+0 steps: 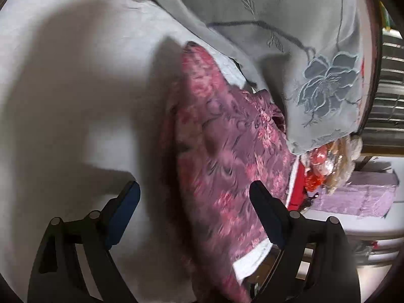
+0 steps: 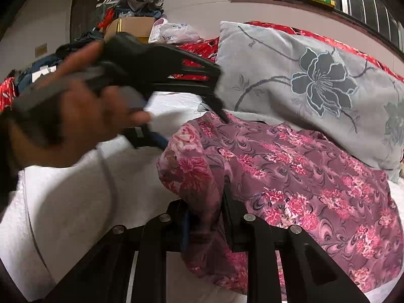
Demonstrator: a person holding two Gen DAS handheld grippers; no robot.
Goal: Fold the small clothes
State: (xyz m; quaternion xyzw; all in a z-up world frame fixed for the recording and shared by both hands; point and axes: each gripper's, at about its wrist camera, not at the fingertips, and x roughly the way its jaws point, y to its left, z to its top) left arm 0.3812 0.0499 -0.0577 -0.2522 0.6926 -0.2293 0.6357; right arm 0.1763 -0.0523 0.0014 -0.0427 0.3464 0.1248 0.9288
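Note:
A purple garment with pink flowers (image 1: 227, 151) (image 2: 303, 171) lies crumpled on the white bed sheet (image 1: 63, 75) (image 2: 63, 197), against a grey pillow. My left gripper (image 1: 194, 192) is open above the garment's edge, one finger over the sheet and the other over the fabric, touching nothing. In the right wrist view a hand (image 2: 75, 116) holds that left gripper (image 2: 194, 131), its jaws spread at the garment's far left corner. My right gripper (image 2: 205, 214) is shut on a bunched fold at the garment's near edge.
A grey pillow with a dark embroidered flower (image 1: 315, 83) (image 2: 303, 80) leans over the garment's far side. A red floral cover (image 2: 202, 45) lies behind it. A heap of clothes and a cardboard box (image 2: 133, 25) stand at the back left. Barred windows (image 2: 366, 0) run along the right.

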